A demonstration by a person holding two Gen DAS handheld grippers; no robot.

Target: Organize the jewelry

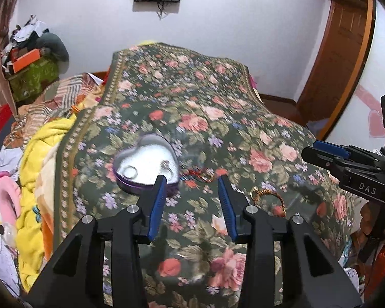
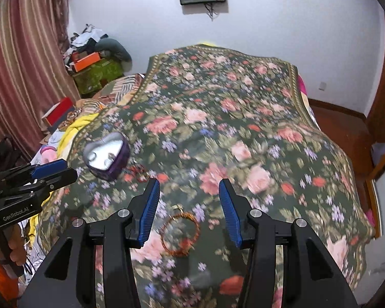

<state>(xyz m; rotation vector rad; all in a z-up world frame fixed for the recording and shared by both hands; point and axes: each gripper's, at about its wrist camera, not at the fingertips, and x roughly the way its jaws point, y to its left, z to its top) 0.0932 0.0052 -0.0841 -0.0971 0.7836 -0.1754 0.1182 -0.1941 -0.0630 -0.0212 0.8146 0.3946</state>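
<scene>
Dark green floral bedspread [image 2: 243, 133] covers the bed, its bordered far edge near the white wall; right side drops to wooden floor [image 2: 346, 128]. Wide bare cloth right of and beyond the jewelry. Heart-shaped silver tin with purple wall [image 1: 146, 164] sits left of centre, 2 rings [image 1: 131, 172] inside. Round gold-orange bracelet [image 2: 180, 233] lies flat on the cloth, between and below the right gripper [image 2: 190, 187] fingers, untouched. Small red tangled piece [image 1: 200, 174] just right of the tin, blurred. Left gripper [image 1: 192, 183] jaws apart, empty, tips near the tin's edge. Right jaws apart, empty.
</scene>
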